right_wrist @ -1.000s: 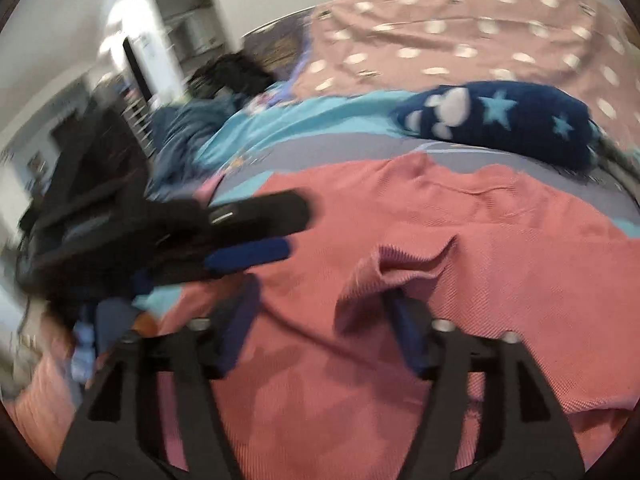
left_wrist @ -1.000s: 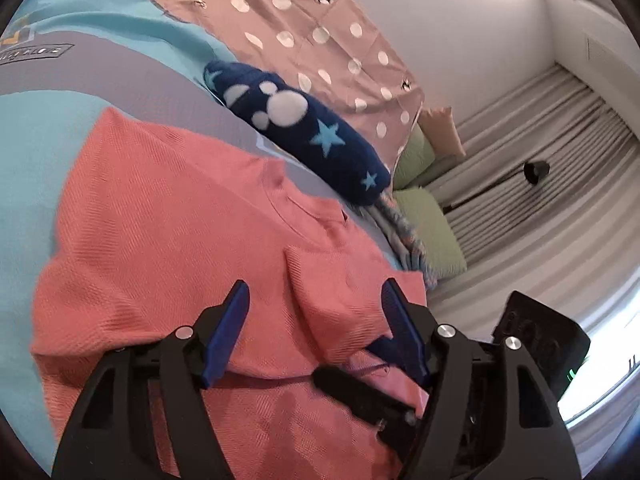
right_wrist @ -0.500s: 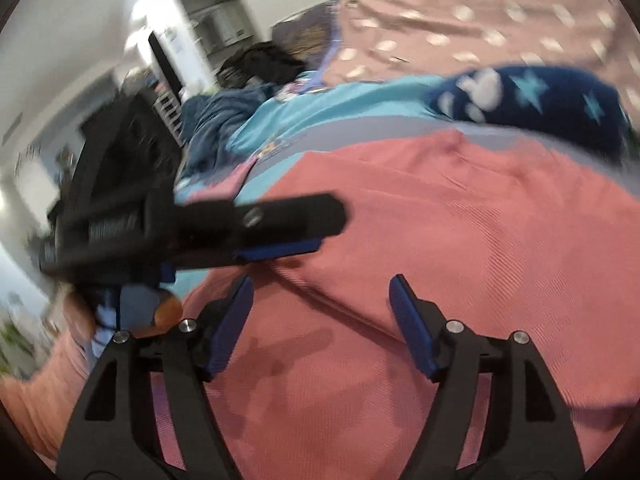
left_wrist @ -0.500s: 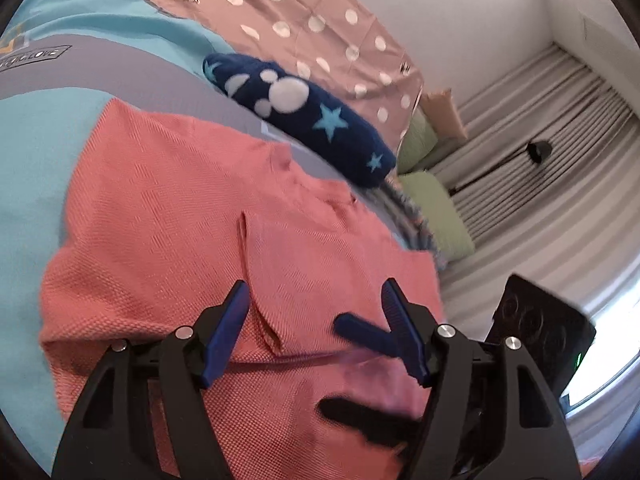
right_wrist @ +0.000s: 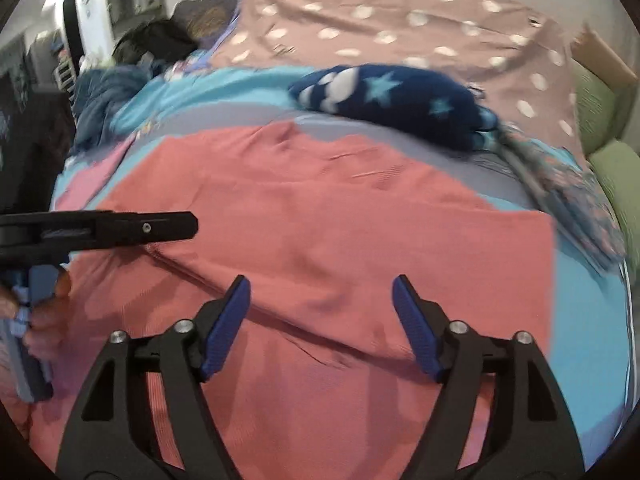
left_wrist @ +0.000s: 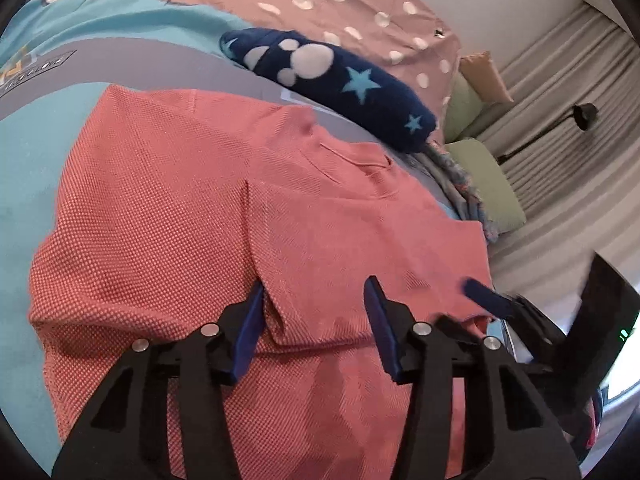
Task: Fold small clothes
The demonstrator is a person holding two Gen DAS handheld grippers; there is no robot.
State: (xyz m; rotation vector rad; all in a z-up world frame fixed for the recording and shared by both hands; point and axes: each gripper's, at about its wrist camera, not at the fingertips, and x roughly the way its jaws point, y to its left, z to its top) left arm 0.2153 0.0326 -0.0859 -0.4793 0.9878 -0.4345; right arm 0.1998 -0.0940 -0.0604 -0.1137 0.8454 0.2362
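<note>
We see the coral shirt [left_wrist: 168, 208] spread flat on the bed [left_wrist: 28, 168], one sleeve folded inward across its chest. Our left gripper [left_wrist: 314, 320] is closing around the folded sleeve's lower edge, its pads not yet pressing. Our right gripper [right_wrist: 320, 320] is spreading wider above the shirt's lower part, nothing between its jaws.

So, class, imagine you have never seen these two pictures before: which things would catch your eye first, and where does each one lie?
The coral-pink knit top fills the middle of both views, spread on the turquoise and grey bedcover with one side folded inward. Behind it lies a navy plush blanket with white spots and blue stars, before a pink dotted sheet. The left tongs are closing around the folded edge, while the right tongs are opening, empty, above the cloth.
</note>
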